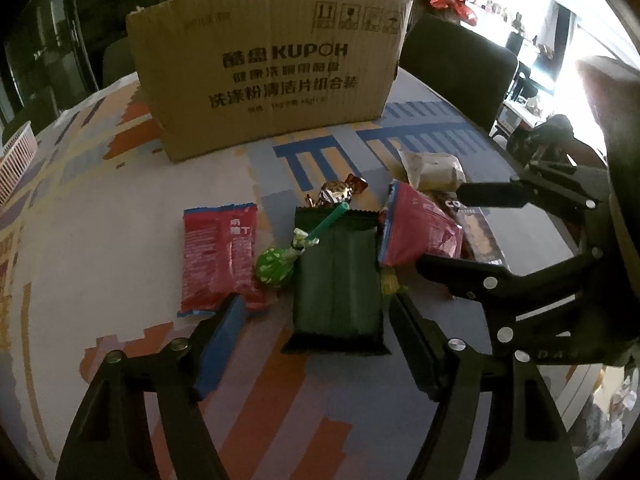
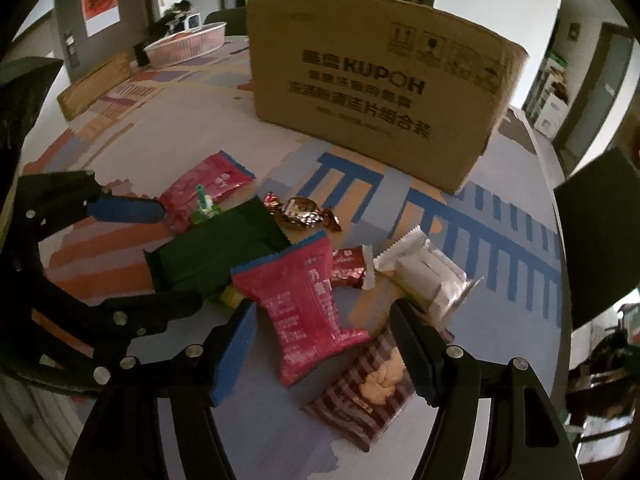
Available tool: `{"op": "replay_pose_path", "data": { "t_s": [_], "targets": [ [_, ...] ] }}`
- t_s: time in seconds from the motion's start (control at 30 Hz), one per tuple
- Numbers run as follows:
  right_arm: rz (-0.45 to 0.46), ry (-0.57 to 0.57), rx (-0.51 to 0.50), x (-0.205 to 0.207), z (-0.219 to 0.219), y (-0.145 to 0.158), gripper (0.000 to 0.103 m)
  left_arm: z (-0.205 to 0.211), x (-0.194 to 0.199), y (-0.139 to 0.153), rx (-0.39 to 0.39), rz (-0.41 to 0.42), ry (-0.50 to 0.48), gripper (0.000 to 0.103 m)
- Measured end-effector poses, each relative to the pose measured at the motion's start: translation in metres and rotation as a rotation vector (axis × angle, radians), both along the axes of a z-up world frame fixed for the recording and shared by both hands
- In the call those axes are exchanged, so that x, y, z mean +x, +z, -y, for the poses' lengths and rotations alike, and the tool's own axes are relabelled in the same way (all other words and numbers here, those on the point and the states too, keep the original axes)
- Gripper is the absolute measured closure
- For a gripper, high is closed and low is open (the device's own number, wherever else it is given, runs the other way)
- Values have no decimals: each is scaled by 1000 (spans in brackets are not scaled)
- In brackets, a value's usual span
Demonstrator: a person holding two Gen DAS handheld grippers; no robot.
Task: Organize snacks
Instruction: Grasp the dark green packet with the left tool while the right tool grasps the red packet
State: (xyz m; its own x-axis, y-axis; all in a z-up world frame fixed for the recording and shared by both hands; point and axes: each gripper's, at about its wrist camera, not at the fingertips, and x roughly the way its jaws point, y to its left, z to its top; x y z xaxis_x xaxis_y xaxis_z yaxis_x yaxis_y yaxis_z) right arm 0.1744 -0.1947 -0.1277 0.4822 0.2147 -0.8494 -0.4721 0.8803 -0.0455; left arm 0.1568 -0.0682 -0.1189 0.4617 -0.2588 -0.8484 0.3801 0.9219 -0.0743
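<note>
Nothing sorted: we are spreading both claws, left gripper (image 1: 316, 316) straddling green packet (image 1: 338, 280), right gripper (image 2: 324, 320) straddling red packet (image 2: 308, 312), cardboard box (image 1: 268, 80) beyond.

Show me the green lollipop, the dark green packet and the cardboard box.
green lollipop (image 1: 275, 267), left wrist view, on its round wrapped head.
dark green packet (image 1: 338, 276), left wrist view, mid-face.
cardboard box (image 2: 372, 92), right wrist view, printed front.

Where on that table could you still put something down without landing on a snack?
Bare cloth lies left of the red packet, toward the pink basket, and between the cardboard box and the wrapped candy. From the green packet rightward, snacks overlap.
</note>
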Motion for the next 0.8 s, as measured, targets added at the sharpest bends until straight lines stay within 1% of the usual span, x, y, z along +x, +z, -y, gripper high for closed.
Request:
{"op": "replay_pose_path", "data": {
  "t_s": [0.1,0.2,0.27,0.33,0.4,0.47,0.5,0.57,0.63,0.73,0.8],
  "targets": [
    [-5,-20,2,2,4,-2,37,4,4,-2,-6,-8,1,35],
    [-16,-32,17,4,7,-4,43,5,9,-4,-20,-16,12,40],
    [-21,-39,30,5,8,-4,47,4,12,-5,-37,-28,23,42],
    [-27,-51,45,6,8,-5,50,3,16,-7,-54,-41,32,47],
    [-39,-53,62,7,8,-6,54,3,17,-8,-70,-55,35,50],
    [-45,-53,71,6,6,-7,61,2,19,-10,-92,-75,36,56],
    [-46,-54,75,6,5,-8,64,1,19,-10,-104,-82,38,60],
    [-45,-56,81,5,4,-8,69,1,20,-10,-106,-81,44,62],
    [-45,-58,93,4,3,-6,69,0,19,-9,-103,-75,46,69],
    [-36,-72,103,1,3,-4,70,-1,17,-6,-112,-61,45,81],
    [-30,-80,115,-1,3,-1,70,-2,15,-3,-121,-56,42,85]
  ]
}}
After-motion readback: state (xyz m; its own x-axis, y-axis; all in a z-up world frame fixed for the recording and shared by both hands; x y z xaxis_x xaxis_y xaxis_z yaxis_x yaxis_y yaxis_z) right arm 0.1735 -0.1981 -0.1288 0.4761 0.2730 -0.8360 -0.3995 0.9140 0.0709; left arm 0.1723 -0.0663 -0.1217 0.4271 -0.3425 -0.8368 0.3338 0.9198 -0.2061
